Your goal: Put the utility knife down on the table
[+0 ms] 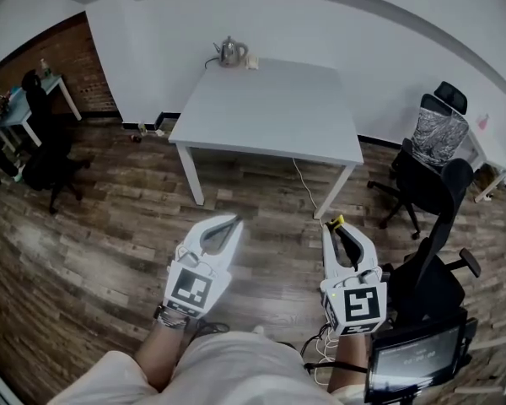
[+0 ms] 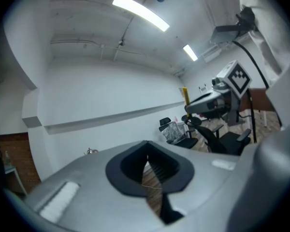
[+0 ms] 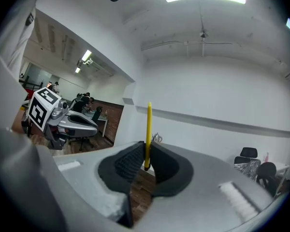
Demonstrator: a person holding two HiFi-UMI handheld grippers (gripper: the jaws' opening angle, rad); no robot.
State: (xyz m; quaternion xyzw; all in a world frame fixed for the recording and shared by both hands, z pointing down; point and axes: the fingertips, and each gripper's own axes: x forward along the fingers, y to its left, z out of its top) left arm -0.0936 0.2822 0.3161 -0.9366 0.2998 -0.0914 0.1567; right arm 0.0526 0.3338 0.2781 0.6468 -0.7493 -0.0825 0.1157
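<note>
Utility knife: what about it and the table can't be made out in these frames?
- Utility knife, right gripper view: an edge-on yellow strip. Its lower end is hidden between the fingers, and blade out or in is unclear.
- Head view: only its yellow tip shows, too small.
- Small thing beside the kettle on the white table: too small to name.

You're standing in an office-style workroom. A plain white counter (image 1: 270,108) sits against a white wall (image 1: 337,32) with a kettle (image 1: 230,51) at its far edge. Black swivel chairs (image 1: 426,180) stand to the right of it, and another chair (image 1: 49,163) is at a smaller counter (image 1: 21,108) far to your left. The floor (image 1: 110,234) is wood-look plank, a stretch of brick wall (image 1: 46,62) shows on the left, a monitor (image 1: 417,357) sits at your lower right, and long strip lights (image 2: 140,12) run across the white ceiling.
</note>
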